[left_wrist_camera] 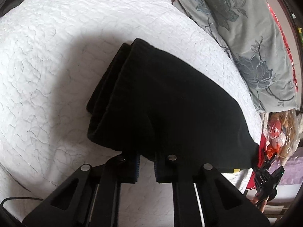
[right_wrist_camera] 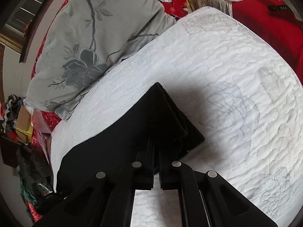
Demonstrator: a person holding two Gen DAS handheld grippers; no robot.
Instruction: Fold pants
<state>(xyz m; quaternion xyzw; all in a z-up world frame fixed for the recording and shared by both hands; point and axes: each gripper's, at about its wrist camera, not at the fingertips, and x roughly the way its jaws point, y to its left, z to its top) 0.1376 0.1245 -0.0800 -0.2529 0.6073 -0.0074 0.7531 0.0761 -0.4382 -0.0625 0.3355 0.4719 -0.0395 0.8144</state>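
Note:
The black pants [left_wrist_camera: 166,102] are folded in layers and held up over the white quilted bed [left_wrist_camera: 47,66]. My left gripper [left_wrist_camera: 147,157] is shut on their near edge at one end. My right gripper [right_wrist_camera: 155,151] is shut on the other end of the same pants [right_wrist_camera: 132,130]. The stacked folded layers show at the far end in both views. The right gripper's body also shows in the left wrist view [left_wrist_camera: 265,177] at the far right, past the cloth. The fingertips are hidden in the black cloth.
A grey pillow with a flower pattern [left_wrist_camera: 246,43] lies along the bed's side, also in the right wrist view [right_wrist_camera: 90,43]. Red patterned bedding [right_wrist_camera: 265,24] lies beyond the quilt. Cluttered bags and clothes [right_wrist_camera: 22,132] stand beside the bed.

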